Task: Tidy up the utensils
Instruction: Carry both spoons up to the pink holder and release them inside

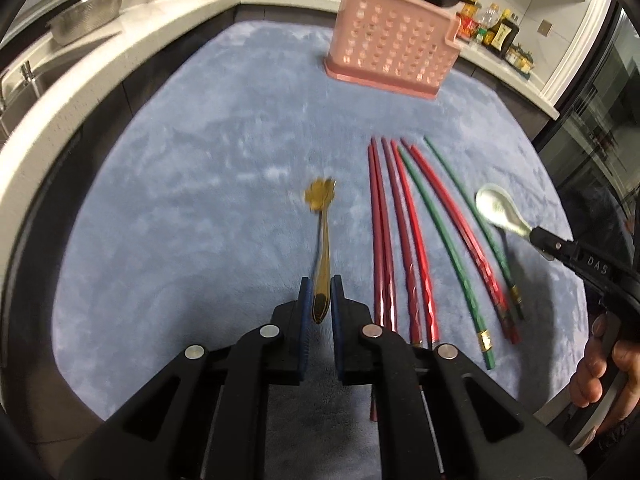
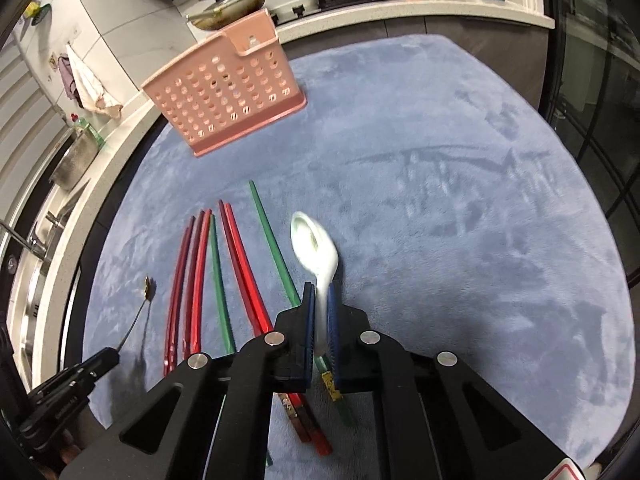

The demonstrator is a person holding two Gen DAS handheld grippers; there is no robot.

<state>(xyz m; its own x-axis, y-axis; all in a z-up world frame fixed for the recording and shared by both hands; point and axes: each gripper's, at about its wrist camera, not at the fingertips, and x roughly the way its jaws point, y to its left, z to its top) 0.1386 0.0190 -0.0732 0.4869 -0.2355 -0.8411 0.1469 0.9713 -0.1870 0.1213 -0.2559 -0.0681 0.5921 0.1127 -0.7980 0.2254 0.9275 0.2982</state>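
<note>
My left gripper [image 1: 320, 286] is shut on the handle of a gold spoon [image 1: 320, 200] with a flower-shaped bowl, held above the blue mat. My right gripper [image 2: 319, 290] is shut on the handle of a white ceramic spoon [image 2: 316, 240], also lifted; it shows in the left wrist view [image 1: 500, 208] too. Several red chopsticks [image 1: 384, 240] and green chopsticks [image 1: 440, 240] lie side by side on the mat between the two grippers. A pink perforated utensil holder [image 1: 394, 44] stands at the far side of the mat, also in the right wrist view [image 2: 228, 84].
The blue fleece mat [image 1: 200, 160] covers the table. A white kitchen counter [image 1: 80, 80] with a sink and steel colander runs on the left. Pans on a stove and sauce bottles [image 1: 492, 28] stand behind the holder.
</note>
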